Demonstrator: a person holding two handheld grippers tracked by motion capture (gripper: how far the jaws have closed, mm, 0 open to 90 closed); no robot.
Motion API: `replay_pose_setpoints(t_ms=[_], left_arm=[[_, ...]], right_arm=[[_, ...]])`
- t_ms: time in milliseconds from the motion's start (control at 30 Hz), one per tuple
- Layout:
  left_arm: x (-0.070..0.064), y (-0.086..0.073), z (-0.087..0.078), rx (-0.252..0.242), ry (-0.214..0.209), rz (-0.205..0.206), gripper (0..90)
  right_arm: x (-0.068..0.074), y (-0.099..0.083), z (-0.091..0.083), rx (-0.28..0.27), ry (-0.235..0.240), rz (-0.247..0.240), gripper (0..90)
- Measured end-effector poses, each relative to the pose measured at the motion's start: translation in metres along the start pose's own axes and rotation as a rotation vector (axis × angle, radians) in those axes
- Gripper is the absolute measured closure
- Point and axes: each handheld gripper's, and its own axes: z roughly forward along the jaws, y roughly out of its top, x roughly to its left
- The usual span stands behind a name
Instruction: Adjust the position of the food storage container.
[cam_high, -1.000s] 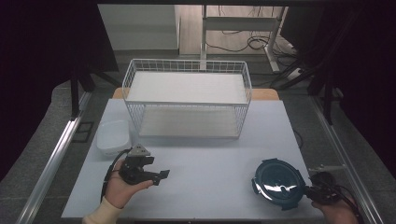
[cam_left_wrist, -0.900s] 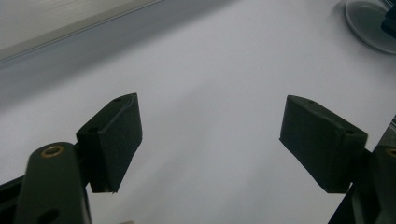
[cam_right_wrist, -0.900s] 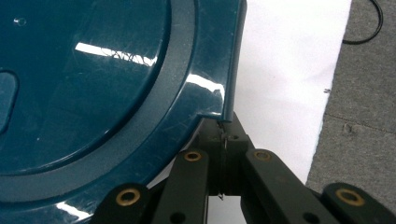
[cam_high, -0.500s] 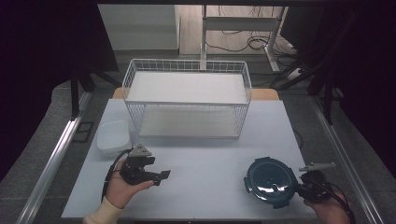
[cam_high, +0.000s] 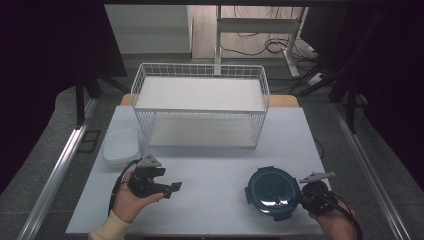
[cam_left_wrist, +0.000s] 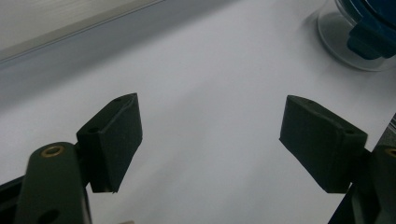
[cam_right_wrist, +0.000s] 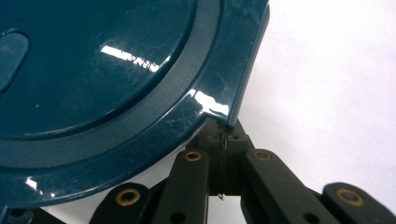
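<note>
A round container with a dark teal lid (cam_high: 273, 191) sits near the table's front right. My right gripper (cam_high: 301, 199) is shut on its right rim. In the right gripper view the teal lid (cam_right_wrist: 107, 74) looms large, and a lid tab drops between my closed jaws. My left gripper (cam_high: 172, 188) rests low over the table at the front left, open and holding nothing. In the left gripper view its two black pads (cam_left_wrist: 116, 135) stand wide apart over bare white tabletop, with the container (cam_left_wrist: 359, 32) at the top right corner.
A white wire basket (cam_high: 200, 107) with two levels stands at the back middle of the white table (cam_high: 210, 170). A shallow white tray (cam_high: 121, 146) lies to its left, just beyond my left hand. The table's edges drop to a grey floor.
My right gripper has slid the teal-lidded container leftward across the table. The left gripper has stayed in place.
</note>
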Motion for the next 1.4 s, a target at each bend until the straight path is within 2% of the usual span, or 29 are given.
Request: replay_pose_setpoints(t_ms=[167, 467, 533, 1000, 1167, 1400], left_arm=[[-0.001, 0.000, 0.001, 0.001, -0.002, 0.004, 20.2], [0.000, 0.000, 0.001, 0.001, -0.002, 0.003, 20.2], [0.000, 0.000, 0.001, 0.002, -0.001, 0.002, 20.2], [0.000, -0.001, 0.006, 0.015, -0.007, 0.004, 20.2], [0.000, -0.001, 0.005, 0.014, -0.006, 0.004, 20.2], [0.000, 0.000, 0.005, 0.014, -0.008, 0.004, 20.2]], right_arm=[[0.013, 0.007, 0.006, 0.006, 0.022, -0.036, 89.6], [0.031, 0.016, 0.008, 0.010, 0.008, -0.089, 89.6], [0.038, 0.019, 0.010, 0.014, 0.018, -0.113, 89.6], [0.069, 0.039, 0.025, 0.006, 0.046, -0.185, 89.6], [0.080, 0.046, 0.029, -0.014, 0.028, -0.205, 89.6], [0.096, 0.057, 0.036, -0.026, 0.059, -0.231, 89.6]])
